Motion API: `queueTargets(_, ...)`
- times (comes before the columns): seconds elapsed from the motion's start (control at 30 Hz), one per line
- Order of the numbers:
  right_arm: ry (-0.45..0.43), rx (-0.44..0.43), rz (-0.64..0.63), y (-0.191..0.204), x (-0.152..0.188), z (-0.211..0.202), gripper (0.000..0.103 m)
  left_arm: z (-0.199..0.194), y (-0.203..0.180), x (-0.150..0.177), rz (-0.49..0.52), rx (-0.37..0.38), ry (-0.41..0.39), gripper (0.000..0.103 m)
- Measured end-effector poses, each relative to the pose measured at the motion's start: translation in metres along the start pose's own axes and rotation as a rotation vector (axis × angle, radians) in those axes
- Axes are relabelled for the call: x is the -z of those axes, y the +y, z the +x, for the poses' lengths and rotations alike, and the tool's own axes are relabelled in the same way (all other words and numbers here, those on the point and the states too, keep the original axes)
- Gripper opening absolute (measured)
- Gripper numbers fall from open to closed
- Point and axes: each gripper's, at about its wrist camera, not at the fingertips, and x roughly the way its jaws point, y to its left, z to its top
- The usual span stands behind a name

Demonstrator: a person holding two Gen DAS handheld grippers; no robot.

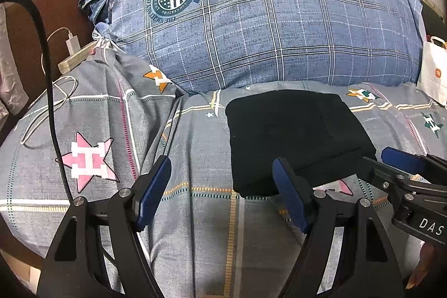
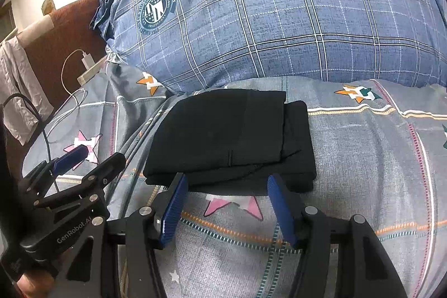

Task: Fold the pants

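Both tongs, left (image 1: 223, 192) and right (image 2: 225, 203), gaped empty at six o'clock of the folded black pants (image 2: 232, 141): soft, light, floppy; best pinched at near corners.

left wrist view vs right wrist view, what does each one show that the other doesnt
Only the left wrist view shows the white paper bag at the bed's right edge. Only the right wrist view shows the pale cloth hanging at far left. Both show the folded black pants on the grey star bedsheet, the blue plaid pillow, and both claws open.
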Motion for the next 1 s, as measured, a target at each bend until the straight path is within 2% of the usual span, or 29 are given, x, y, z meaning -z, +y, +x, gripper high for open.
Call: queueTargets(1.0, 0.017, -0.005, 0.011, -0.0067, 0.0026, 0.0027, 0.059, 0.0047, -0.0056, 0.0007, 0.000, 0.011, 0.021, 0.076)
